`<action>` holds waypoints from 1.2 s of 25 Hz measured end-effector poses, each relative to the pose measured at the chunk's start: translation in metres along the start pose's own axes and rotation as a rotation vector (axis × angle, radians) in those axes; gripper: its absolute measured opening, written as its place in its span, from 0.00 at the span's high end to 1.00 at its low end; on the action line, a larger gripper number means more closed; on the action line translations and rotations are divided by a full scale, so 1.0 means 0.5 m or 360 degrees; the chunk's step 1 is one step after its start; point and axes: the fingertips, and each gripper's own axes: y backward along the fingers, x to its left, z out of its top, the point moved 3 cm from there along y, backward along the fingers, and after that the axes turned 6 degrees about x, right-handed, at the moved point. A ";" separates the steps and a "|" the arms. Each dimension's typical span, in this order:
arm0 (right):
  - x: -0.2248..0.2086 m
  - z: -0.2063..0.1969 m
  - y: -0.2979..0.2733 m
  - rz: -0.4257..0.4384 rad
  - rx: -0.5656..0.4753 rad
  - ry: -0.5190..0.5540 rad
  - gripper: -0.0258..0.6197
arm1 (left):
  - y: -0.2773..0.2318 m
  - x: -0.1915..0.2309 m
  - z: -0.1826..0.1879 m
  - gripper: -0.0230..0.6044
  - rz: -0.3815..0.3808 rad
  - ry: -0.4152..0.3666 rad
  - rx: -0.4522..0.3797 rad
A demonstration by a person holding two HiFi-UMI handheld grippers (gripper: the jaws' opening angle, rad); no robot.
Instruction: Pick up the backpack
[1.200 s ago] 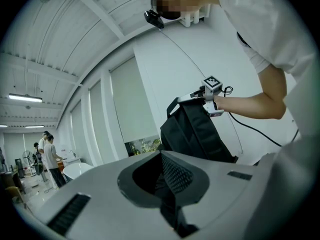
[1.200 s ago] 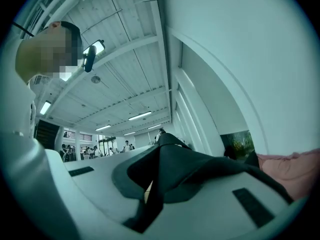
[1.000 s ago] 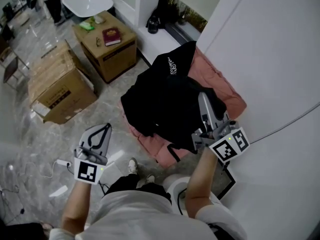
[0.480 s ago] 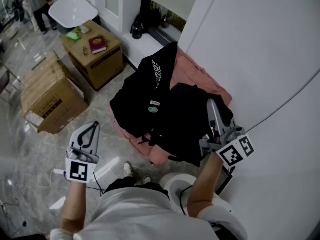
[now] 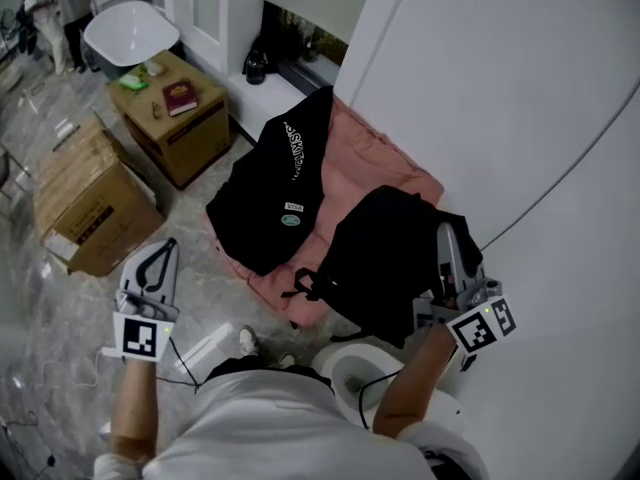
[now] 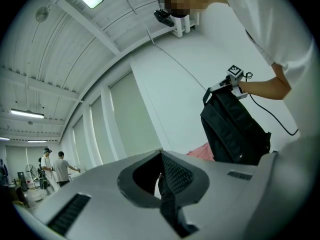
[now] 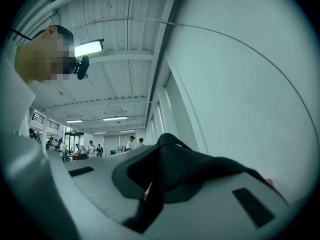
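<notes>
Both jaws shut: right gripper (image 5: 447, 234) grips the backpack (image 5: 385, 258), left gripper (image 5: 163, 250) empty.

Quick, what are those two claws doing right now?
Left gripper: closed, holding nothing.
Right gripper: closed on the top of the backpack, which hangs from it.

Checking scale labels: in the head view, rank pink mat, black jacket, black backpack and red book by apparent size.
1. pink mat, though partly covered.
2. black jacket and black backpack look alike; the backpack hangs nearer the camera, so unranked.
3. red book.
</notes>
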 end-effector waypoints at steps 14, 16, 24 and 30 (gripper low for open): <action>-0.030 0.026 0.181 -0.0380 -0.0006 0.0028 0.91 | 0.052 0.014 0.021 0.94 0.0097 -0.0002 -0.0006; -0.038 0.025 0.205 -0.0424 -0.0017 0.0006 0.91 | 0.057 0.011 0.018 0.94 0.0099 -0.0012 0.0004; -0.055 0.016 0.229 -0.0488 0.0037 -0.0045 0.91 | 0.057 -0.006 0.030 0.94 0.0098 0.0004 -0.0008; -0.068 0.006 0.240 -0.0447 0.0027 -0.0138 0.91 | 0.048 -0.032 0.034 0.94 0.0057 -0.0022 0.0013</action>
